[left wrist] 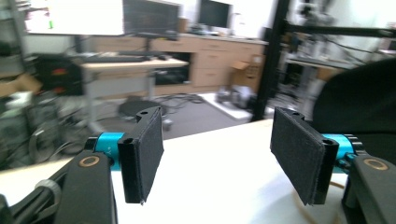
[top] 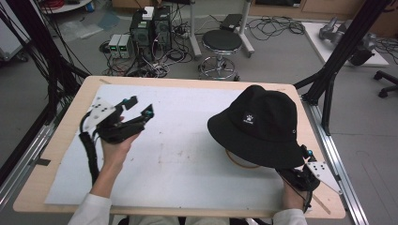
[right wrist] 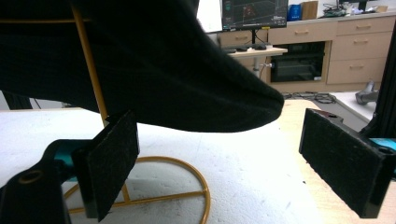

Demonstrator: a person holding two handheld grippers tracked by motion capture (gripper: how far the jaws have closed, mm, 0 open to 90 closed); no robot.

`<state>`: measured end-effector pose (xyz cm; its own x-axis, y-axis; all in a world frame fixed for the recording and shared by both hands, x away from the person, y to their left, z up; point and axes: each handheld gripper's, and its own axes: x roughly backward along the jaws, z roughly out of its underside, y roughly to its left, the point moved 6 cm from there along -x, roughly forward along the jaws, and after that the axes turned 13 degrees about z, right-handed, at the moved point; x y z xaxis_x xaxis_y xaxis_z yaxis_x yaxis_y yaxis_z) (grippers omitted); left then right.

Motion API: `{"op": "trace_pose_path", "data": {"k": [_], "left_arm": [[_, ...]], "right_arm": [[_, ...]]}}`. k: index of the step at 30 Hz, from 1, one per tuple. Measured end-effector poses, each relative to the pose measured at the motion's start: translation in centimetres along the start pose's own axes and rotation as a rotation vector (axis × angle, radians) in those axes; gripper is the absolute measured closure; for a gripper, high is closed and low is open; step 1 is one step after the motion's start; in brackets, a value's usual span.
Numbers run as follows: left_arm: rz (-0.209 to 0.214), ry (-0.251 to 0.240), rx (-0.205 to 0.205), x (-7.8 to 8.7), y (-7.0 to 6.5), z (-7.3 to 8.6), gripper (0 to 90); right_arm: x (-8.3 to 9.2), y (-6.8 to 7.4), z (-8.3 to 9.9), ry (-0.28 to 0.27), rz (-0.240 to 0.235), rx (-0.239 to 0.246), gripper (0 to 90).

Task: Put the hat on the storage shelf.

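A: Hat (top: 257,125) is sitting on a yellow wire stand (right wrist: 154,186), on the white mat (top: 178,154), with its brim drooping just above and ahead of the right claw (top: 305,161).

B: And that claw is gaping, holding nothing?

A: Yes, both jaws are standing wide apart under the brim's near edge. If the step is lifting the hat off, I'd judge it best to be raising the claw until the brim edge is lying between the pads, then pinching the cloth alone, keeping clear of the stand's upright rod (right wrist: 91,65) off to the claw's left.

B: Why so careful?

A: Soft felt is likely to slip or fold, and catching the rod could be tipping the stand.

B: What about the left claw (top: 140,107)?

A: It is also open and empty, hovering over the mat, well apart from the hat, which is showing as a dark bulk (left wrist: 359,102) off to its right.

B: Which view is helping most?

A: The right gripper view is revealing the stand's ring base and rod beneath the hat; from the high view, the crown is covering nearly all of it, with just an arc of the ring peeking out. The high view, though, is giving the hat's whole outline and logo (top: 248,118).
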<state>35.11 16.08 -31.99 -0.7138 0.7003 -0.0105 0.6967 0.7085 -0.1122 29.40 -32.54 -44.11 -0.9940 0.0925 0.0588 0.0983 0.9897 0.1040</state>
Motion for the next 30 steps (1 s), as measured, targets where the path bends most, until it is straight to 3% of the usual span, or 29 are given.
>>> {"op": "trace_pose_path", "data": {"k": [1, 4, 7, 8, 11, 18, 27, 30], "left_arm": [[0.0, 0.0, 0.0, 0.0, 0.0, 0.0, 34.2], [-0.085, -0.009, 0.024, 2.2, 2.3, 1.0, 33.8], [-0.159, 0.016, 0.078, 4.5, 5.0, 2.7, 33.8], [-0.159, 0.016, 0.078, 4.5, 5.0, 2.7, 33.7], [-0.226, 0.018, 0.095, 6.7, 7.1, 4.3, 33.7], [-0.272, -0.004, 0.113, 9.0, 8.0, 5.8, 32.9], [-0.345, -0.034, 0.102, 11.3, 8.9, 7.3, 32.3], [-0.381, -0.034, 0.081, 11.8, 9.2, 7.8, 32.3]], "right_arm": [[0.0, 0.0, 0.0, 0.0, 0.0, 0.001, 11.4], [0.0, 0.0, 0.0, -0.002, 0.0, 0.001, 11.4], [0.1, 0.0, 0.0, -0.002, 0.003, -0.002, 11.3], [0.1, 0.0, 0.0, -0.001, 0.003, -0.004, 11.4], [0.1, 0.0, 0.0, 0.0, 0.005, -0.001, 11.4], [0.1, 0.0, 0.0, -0.002, 0.005, 0.002, 11.4], [0.1, -0.1, 0.0, 0.0, 0.005, 0.001, 11.4], [0.0, 0.0, 0.0, 0.003, 0.006, 0.004, 11.4]]}}
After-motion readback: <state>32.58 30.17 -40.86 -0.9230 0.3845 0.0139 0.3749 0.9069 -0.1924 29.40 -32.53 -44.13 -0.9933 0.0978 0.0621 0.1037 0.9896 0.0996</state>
